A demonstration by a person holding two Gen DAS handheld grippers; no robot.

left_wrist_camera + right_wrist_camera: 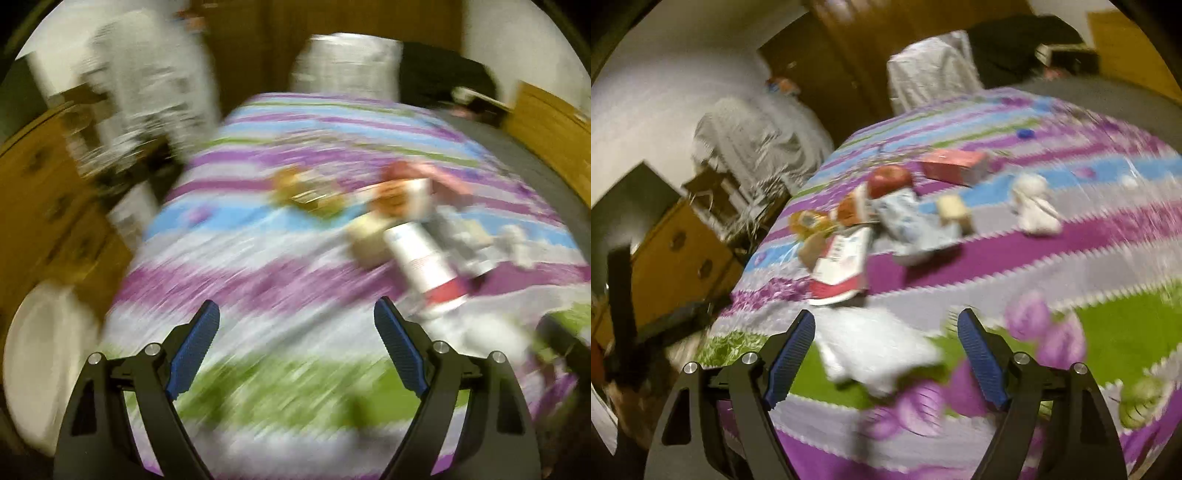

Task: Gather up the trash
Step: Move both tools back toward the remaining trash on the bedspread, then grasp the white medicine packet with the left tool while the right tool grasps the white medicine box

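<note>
Purple, blue and green stripes fill both views: a bedspread (1015, 254) with a scatter of rubbish lying on it. The right gripper (886, 321) hangs over the near edge, blue pads spread wide with nothing between them, and the left gripper (297, 317) is the same, wide apart and empty, though its view is badly smeared.

Closest to the right gripper is a flat white wrapper (875, 350), lying on the cover just ahead of the fingertips and roughly centred in the gap. Beyond it sits a red and white carton (838, 269), tipped over, its long side running away and slightly leftwards. Further back: a red apple (890, 181), a pink box (955, 166) and a crumpled tissue (1034, 206) off to the right.

From the left gripper the same carton (424, 262) lies ahead and well right. So the right hand looks nearer; I'd say a short reach forward and down puts its pads on either side of the wrapper.
</note>
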